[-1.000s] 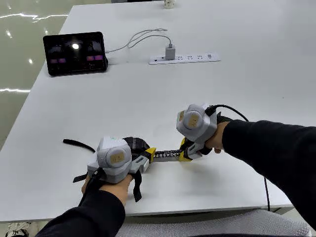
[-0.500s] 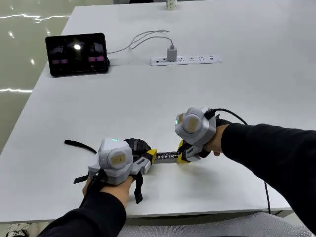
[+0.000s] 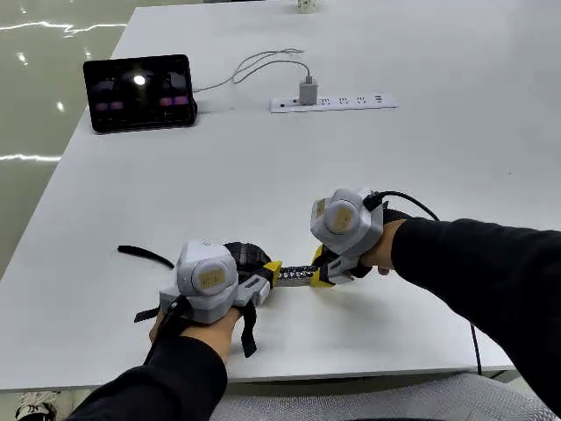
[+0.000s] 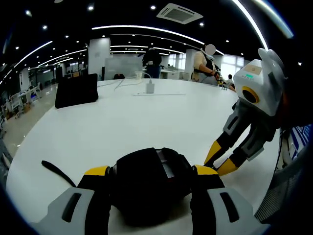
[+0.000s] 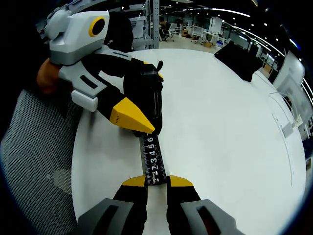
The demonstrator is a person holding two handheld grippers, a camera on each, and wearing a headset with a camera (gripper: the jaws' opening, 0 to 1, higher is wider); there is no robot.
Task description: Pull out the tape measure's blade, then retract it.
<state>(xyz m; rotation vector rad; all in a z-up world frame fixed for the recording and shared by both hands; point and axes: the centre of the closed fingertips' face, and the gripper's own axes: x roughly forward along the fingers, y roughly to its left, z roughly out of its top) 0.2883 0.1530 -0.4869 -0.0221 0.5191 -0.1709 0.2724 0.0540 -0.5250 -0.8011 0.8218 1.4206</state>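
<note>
A black tape measure [image 3: 248, 260] [image 4: 149, 183] [image 5: 149, 103] rests on the white table, with my left gripper [image 3: 263, 277] [image 4: 151, 171] shut on its case. A short stretch of its blade [image 3: 296, 275] [image 5: 151, 159], with printed numbers, runs out to the right. My right gripper [image 3: 320, 274] [image 5: 157, 182] is shut on the blade's end, its yellow fingertips [image 5: 180, 181] pinching it. That right gripper [image 4: 217, 161] also appears beside the case in the left gripper view. A black wrist strap [image 3: 145, 256] trails left from the case.
A dark tablet [image 3: 140, 91] stands at the far left of the table [image 3: 394, 175]. A white power strip [image 3: 333, 103] with a plugged charger and cable lies at the back. The table's front edge is close below my hands. People stand far off behind the table.
The right gripper has moved left toward the case, and the exposed stretch of blade has grown shorter. The left gripper holds the case in place.
</note>
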